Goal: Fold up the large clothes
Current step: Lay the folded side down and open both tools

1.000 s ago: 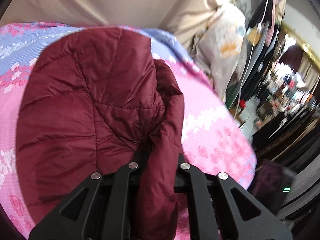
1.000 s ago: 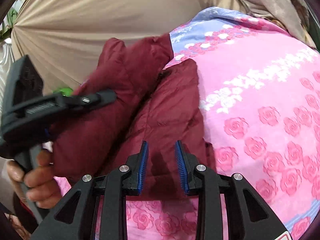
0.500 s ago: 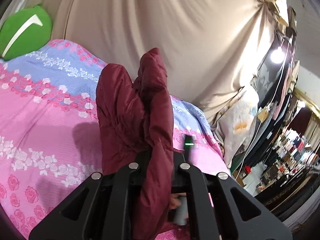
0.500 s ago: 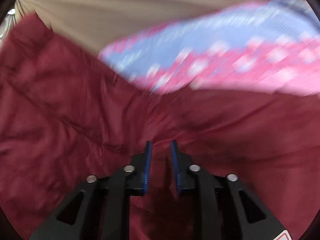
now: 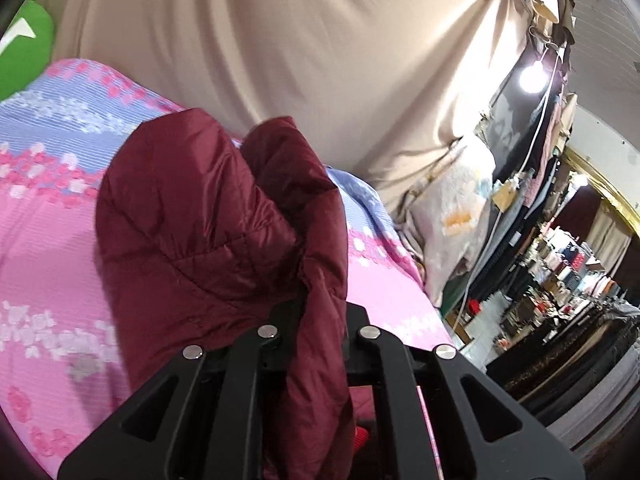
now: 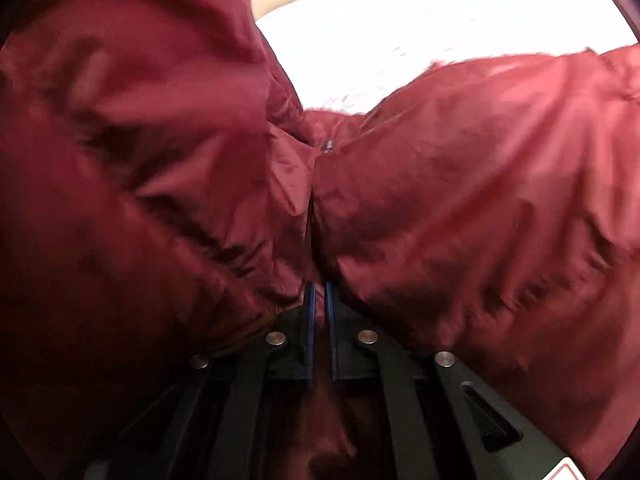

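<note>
A dark red quilted jacket (image 5: 208, 216) hangs bunched above a pink and blue flowered bed cover (image 5: 48, 240). My left gripper (image 5: 318, 312) is shut on a fold of it, and the cloth runs up between the black fingers and hides their tips. In the right wrist view the same jacket (image 6: 480, 184) fills nearly the whole picture. My right gripper (image 6: 319, 292) is pushed into it at a seam. Its jaws are closing, and the blue pads (image 6: 310, 320) stand a narrow slit apart with red cloth pinched between them.
A beige curtain (image 5: 280, 40) hangs behind the bed. A green cushion (image 5: 24, 48) lies at the far left. A pale flowered bundle (image 5: 452, 208) leans at the bed's right end. Beyond it are a bright lamp (image 5: 530, 76) and crowded shop racks (image 5: 560, 280).
The left gripper lifted the jacket off the bed and swung with it. The right gripper swept across into the jacket and its jaws narrowed from open to pinching cloth.
</note>
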Demonstrator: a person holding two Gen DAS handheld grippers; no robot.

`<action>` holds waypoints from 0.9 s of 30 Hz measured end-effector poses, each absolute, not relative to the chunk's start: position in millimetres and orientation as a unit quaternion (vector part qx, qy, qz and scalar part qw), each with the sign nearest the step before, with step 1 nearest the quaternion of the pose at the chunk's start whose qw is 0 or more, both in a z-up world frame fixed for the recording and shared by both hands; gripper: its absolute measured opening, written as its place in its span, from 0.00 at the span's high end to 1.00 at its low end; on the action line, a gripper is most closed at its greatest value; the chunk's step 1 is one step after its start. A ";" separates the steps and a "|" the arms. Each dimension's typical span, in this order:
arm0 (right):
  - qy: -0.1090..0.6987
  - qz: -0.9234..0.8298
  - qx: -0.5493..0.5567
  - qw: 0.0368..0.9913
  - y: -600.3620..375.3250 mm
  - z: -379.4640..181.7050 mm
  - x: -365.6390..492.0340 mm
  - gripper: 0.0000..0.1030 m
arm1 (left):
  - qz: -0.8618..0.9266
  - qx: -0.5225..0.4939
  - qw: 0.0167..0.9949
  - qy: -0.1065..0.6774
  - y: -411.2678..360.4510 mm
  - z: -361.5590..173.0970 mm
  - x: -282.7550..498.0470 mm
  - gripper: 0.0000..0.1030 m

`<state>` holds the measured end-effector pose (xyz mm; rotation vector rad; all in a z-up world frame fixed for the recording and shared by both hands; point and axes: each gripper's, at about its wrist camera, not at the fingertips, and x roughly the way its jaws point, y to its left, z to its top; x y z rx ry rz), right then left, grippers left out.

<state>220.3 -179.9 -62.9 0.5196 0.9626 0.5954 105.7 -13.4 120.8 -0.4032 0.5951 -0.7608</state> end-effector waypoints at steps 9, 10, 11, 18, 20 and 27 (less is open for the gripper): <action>0.349 0.158 0.312 0.869 -358.6 -27.8 115.5 0.85 | -0.392 -0.142 0.845 0.333 -90.0 96.8 120.4 0.92; 0.340 0.132 0.306 0.879 -373.9 -25.7 99.8 0.85 | -0.395 -0.125 0.843 0.343 -106.9 89.6 121.7 0.92; 0.334 0.108 0.299 0.888 -385.0 -23.6 85.3 0.84 | -0.395 -0.110 0.840 0.355 -122.8 79.8 124.0 0.92; 0.304 0.039 0.256 0.917 -400.7 -8.5 38.5 0.74 | -0.414 -0.032 0.806 0.422 -206.9 13.0 125.0 0.52; 0.294 0.032 0.233 0.926 -392.8 0.1 32.3 0.70 | -0.428 -0.026 0.807 0.406 -206.9 22.6 109.5 0.34; 0.262 0.056 0.185 0.946 -380.0 36.8 10.0 0.52 | -0.394 -0.083 0.850 0.339 -113.9 83.2 75.8 0.10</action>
